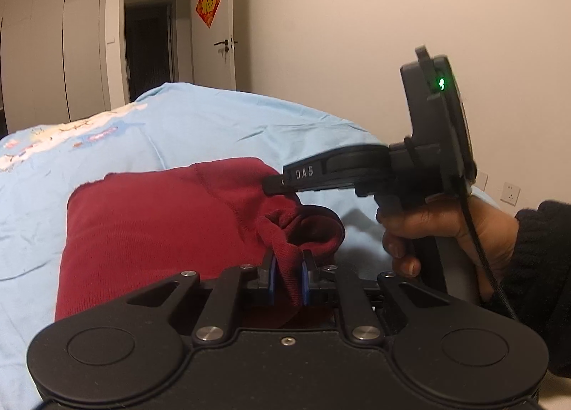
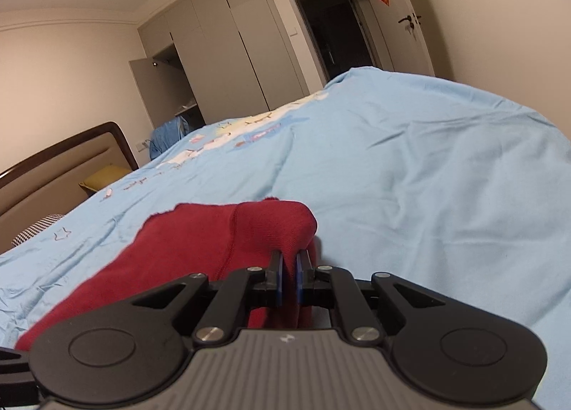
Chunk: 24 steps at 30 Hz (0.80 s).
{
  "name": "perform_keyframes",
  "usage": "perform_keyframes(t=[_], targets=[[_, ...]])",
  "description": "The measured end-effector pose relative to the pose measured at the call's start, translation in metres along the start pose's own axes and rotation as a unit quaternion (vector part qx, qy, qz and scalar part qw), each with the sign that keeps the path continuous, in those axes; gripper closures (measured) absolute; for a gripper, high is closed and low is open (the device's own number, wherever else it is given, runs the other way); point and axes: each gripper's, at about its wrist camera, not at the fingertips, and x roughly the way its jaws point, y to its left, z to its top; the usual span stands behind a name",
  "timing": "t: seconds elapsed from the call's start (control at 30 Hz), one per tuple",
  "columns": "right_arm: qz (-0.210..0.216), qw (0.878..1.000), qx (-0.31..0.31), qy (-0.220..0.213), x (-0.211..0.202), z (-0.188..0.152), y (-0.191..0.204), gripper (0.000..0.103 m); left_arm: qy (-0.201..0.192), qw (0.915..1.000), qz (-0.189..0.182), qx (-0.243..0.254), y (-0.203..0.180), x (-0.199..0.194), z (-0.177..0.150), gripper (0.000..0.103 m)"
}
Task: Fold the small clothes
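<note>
- The left gripper [image 1: 288, 279], nearest the left wrist camera, has its blue pads pressed together on a fold of the red garment [image 1: 153, 224].
- The right gripper [image 2: 289, 278] has its jaws nearly together, clamped on the garment's right edge.
- The light blue bedcover [image 2: 410, 167] spreads under everything.
- The red garment lies on the near part of the bedcover.
- A hand [image 1: 446, 231] at right grips the right gripper's handle.
</note>
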Motion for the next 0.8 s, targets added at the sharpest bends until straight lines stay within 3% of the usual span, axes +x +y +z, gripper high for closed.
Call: perform_keyframes(t=[0.17,0.27,0.33,0.37,0.43,0.53,0.7,0.8], targets=[[-0.002,1.000,0.006,0.000,0.001,-0.004,0.000,0.093,-0.009,0.9991,-0.026,-0.033,0.010,-0.009,0.002,0.074],[-0.010,1.000,-0.008,-0.001,-0.003,-0.005,0.005,0.088,-0.024,0.9972,-0.036,-0.061,0.015,-0.020,0.006,0.060],[-0.017,1.000,-0.013,-0.002,-0.005,-0.004,0.008,0.083,-0.036,0.9955,-0.033,-0.081,0.024,-0.028,0.008,0.043],[-0.020,1.000,-0.014,-0.002,-0.007,-0.005,0.009,0.078,-0.045,0.9942,-0.026,-0.094,0.027,-0.033,0.011,0.040],[-0.027,0.999,-0.015,-0.007,-0.013,-0.007,0.012,0.046,-0.060,0.9907,-0.006,-0.122,0.039,-0.042,0.014,0.030],[-0.028,0.999,-0.014,-0.015,-0.020,-0.010,0.016,0.022,-0.072,0.9816,0.043,-0.172,0.060,-0.050,0.018,0.020],[-0.026,0.999,-0.019,-0.026,-0.030,-0.021,0.025,0.002,-0.055,0.9614,0.126,-0.238,0.093,-0.051,0.011,0.012],[-0.022,0.999,-0.027,-0.032,-0.035,-0.029,0.030,0.000,-0.031,0.9548,0.149,-0.256,0.105,-0.049,0.003,0.011]])
